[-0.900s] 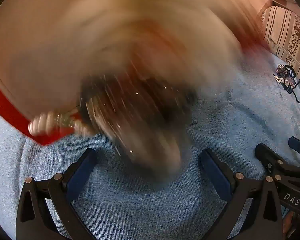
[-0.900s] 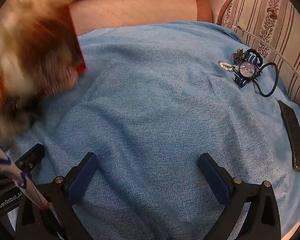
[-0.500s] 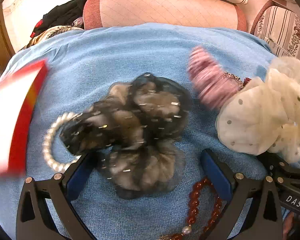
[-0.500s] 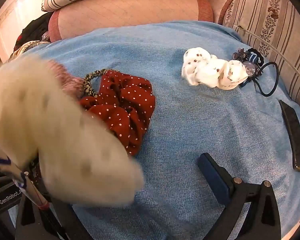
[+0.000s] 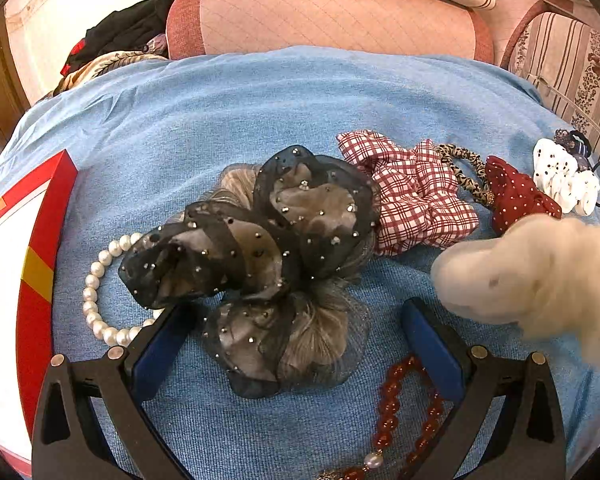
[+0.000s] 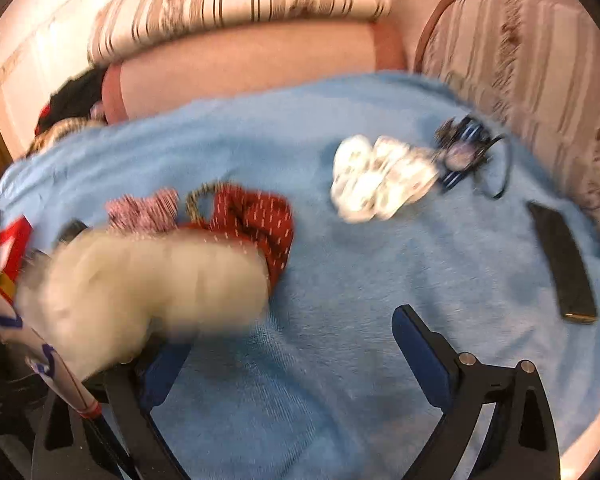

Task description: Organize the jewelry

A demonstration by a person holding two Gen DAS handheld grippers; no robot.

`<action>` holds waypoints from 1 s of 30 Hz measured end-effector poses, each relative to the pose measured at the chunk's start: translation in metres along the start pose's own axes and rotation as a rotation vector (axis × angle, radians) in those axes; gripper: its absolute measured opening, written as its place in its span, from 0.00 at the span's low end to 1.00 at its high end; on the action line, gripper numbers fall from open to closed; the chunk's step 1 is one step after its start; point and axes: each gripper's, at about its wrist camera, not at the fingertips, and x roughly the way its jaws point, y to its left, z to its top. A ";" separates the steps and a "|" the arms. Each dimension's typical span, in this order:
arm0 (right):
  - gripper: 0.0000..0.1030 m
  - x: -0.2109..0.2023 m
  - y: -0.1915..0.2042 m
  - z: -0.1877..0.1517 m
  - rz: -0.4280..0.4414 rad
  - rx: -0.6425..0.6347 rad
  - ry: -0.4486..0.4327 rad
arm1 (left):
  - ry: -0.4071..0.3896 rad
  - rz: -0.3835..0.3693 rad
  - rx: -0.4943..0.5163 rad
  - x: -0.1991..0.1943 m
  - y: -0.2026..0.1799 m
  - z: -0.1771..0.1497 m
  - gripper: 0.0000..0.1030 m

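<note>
Your left gripper point(image 5: 300, 344) pointed down at the blue blanket point(image 5: 260, 100) with its jaws spread as wide as they go and nothing gripped. The dark organza scrunchie point(image 5: 260, 256) lay directly ahead of it, its near lobe reaching in between the two blue pads without being pinched by either. That is the relation your next move likely turned on: the scrunchie was already centred on the left gripper, its bulk running from lower right up toward the upper left, so the left hand was plainly the nearer one.

The scrunchie looked sheer and puffy, smoky grey-black gauze over a taupe lining, dotted with small studs; I judged it soft and likely to collapse under a squeeze. A pearl bracelet point(image 5: 100, 288) curled out from under its left edge, just beside your left pad, and an amber bead strand point(image 5: 392, 408) lay close to the right pad. A careless close could have caught either.

Further back on the right sat a red-checked scrunchie point(image 5: 412, 196), touching the dark one, then a leopard hair tie point(image 5: 464, 172) and a red dotted scrunchie point(image 5: 520, 196). A red and white box point(image 5: 32, 280) stood at the left edge.

Your right gripper point(image 6: 292, 352) was likewise fully open and held nothing, over bare blanket. A blurred cream fluffy scrunchie point(image 6: 148, 284) was just beside its left pad; I could not tell whether they touched. A white dotted scrunchie point(image 6: 380, 180) lay well beyond it.
</note>
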 end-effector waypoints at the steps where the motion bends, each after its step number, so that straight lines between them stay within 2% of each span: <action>1: 0.96 -0.010 -0.001 0.001 -0.008 0.006 -0.027 | -0.002 -0.001 -0.001 0.000 0.000 0.000 1.00; 5: 0.96 -0.051 -0.006 -0.007 -0.011 0.031 -0.149 | 0.004 0.023 -0.011 -0.002 -0.003 0.000 1.00; 8: 0.96 -0.067 -0.009 -0.016 0.027 0.069 -0.172 | 0.075 0.008 0.011 -0.007 -0.003 0.003 1.00; 10: 0.96 -0.076 -0.008 -0.017 0.057 0.085 -0.182 | 0.077 -0.007 -0.028 -0.016 0.000 -0.005 1.00; 14: 0.96 -0.092 -0.005 -0.024 0.066 0.079 -0.214 | 0.001 -0.026 -0.025 -0.052 0.006 -0.032 1.00; 20: 0.96 -0.106 -0.009 -0.043 0.089 0.077 -0.219 | -0.109 0.001 0.025 -0.108 0.014 -0.060 1.00; 30: 0.96 -0.121 0.003 -0.058 0.082 0.037 -0.234 | -0.217 0.028 0.053 -0.158 0.017 -0.063 1.00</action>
